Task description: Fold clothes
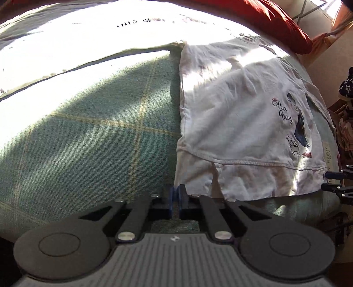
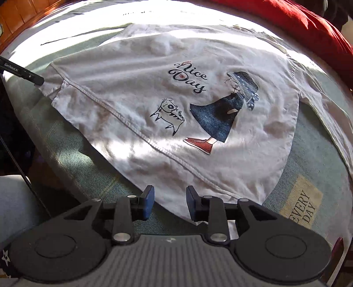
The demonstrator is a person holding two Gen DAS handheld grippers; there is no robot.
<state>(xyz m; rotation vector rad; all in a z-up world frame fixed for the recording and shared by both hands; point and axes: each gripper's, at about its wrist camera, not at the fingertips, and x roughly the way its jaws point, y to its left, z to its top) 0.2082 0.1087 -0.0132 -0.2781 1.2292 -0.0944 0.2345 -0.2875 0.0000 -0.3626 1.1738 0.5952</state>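
A white T-shirt [image 2: 136,92] printed "Nice Day", with a cat and a figure in a blue skirt, lies spread on a green plaid blanket [image 1: 88,136]. Its lower part is folded up over the body. In the left wrist view the T-shirt [image 1: 238,123] fills the right half. My left gripper [image 1: 175,198] is shut, its blue pads pinching the shirt's near left corner; its black tip [image 2: 40,81] shows at that same corner. My right gripper [image 2: 169,201] stands open above the shirt's near edge, with cloth lying under the gap and untouched by the pads. It also shows at the shirt's right corner [image 1: 328,181].
A second white cloth with dark lettering [image 1: 92,37] lies in bright sun behind the shirt. A red cloth [image 1: 278,22] is bunched at the back right. A beige "EVERY DAY" label [image 2: 302,204] is sewn on the blanket. Wooden panelling [image 2: 19,15] rises at far left.
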